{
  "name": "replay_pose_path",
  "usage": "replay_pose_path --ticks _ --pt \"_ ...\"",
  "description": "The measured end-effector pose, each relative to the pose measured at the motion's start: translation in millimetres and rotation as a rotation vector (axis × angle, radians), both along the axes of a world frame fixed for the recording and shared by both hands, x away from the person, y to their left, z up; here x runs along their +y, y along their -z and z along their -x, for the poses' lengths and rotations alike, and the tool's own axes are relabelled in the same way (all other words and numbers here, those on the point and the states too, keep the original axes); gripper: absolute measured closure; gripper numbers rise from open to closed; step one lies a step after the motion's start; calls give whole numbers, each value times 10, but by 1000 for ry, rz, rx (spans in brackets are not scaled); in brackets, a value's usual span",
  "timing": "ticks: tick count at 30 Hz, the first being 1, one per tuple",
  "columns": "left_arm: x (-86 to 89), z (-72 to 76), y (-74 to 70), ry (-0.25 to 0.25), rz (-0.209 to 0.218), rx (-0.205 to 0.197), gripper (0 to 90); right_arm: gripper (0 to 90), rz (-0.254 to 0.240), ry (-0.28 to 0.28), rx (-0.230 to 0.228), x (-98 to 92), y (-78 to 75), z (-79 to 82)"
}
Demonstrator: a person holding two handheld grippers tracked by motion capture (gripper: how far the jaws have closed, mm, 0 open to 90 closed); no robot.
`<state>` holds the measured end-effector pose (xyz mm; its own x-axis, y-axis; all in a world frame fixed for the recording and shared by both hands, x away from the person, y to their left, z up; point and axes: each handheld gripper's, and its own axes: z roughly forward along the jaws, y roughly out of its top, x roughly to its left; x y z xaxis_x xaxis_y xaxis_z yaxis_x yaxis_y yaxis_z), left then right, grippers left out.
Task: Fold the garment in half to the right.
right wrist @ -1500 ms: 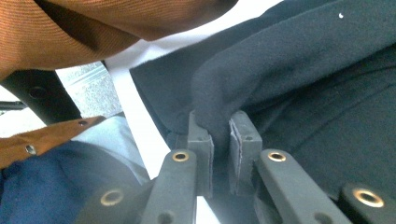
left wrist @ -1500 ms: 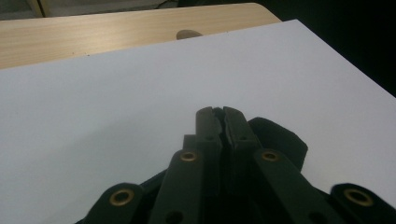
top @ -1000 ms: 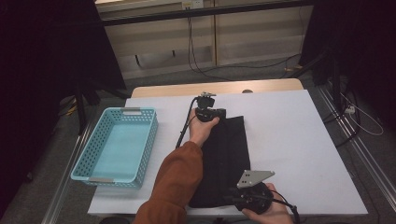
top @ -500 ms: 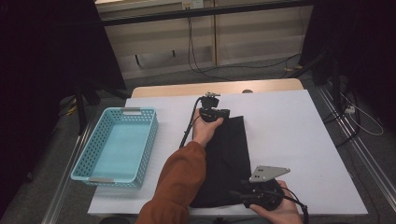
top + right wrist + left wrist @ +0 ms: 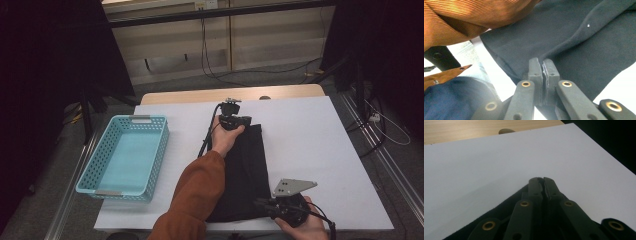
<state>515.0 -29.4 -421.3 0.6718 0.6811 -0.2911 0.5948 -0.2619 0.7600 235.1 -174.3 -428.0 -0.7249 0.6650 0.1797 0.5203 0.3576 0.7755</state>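
A long black cloth [image 5: 247, 170] lies flat on the white table [image 5: 320, 140], running from its middle to the near edge. My left gripper [image 5: 240, 121] rests at the cloth's far end. In the left gripper view its jaws [image 5: 540, 181] are shut on the far corner of the cloth [image 5: 506, 207]. My right gripper [image 5: 260, 203] sits at the cloth's near right edge. Its jaws [image 5: 542, 63] have just been closing and now pinch the hem of the cloth [image 5: 584, 50]. An orange sleeve [image 5: 474, 17] crosses above the cloth.
A light blue plastic basket [image 5: 159, 150] with nothing in it stands at the table's left side. A wooden strip [image 5: 280, 92] runs along the far edge. Cables [image 5: 215, 65] lie on the floor beyond the table. White tabletop stretches right of the cloth.
My right gripper has shifted a little to the right along the near edge of the cloth, and its grey plate now stands farther right. The left hand has stayed put.
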Motion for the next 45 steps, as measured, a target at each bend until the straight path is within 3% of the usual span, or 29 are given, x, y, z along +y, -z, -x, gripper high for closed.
replay_pose_path --ticks 10,17,21,22,24,25,27,34,42,44,45 --pt "-116 -11 -48 17 -3 -12 859 885 26 -6 -5 -75 10 121" --pt "-238 0 -12 30 -30 -10 857 884 49 1 16 -126 47 125" --pt "-245 18 5 40 -10 -4 832 883 74 10 45 -141 97 104" --pt "-231 16 0 45 -22 -8 820 882 80 6 51 -140 106 100" --pt "-208 18 -6 38 12 1 760 881 87 5 60 -134 118 93" --pt "-187 19 -14 37 2 0 718 881 89 4 62 -130 121 95" --pt "-145 25 -27 49 22 4 656 881 97 -4 69 -123 128 101" --pt "17 46 -78 15 17 -4 485 879 114 1 83 -130 151 99" --pt "335 119 -186 -7 0 -76 347 866 133 5 104 -134 172 103" --pt "357 126 -187 -15 10 -84 299 845 132 10 101 -144 167 97" --pt "426 141 -189 -21 -4 -101 277 816 136 22 97 -152 169 91"
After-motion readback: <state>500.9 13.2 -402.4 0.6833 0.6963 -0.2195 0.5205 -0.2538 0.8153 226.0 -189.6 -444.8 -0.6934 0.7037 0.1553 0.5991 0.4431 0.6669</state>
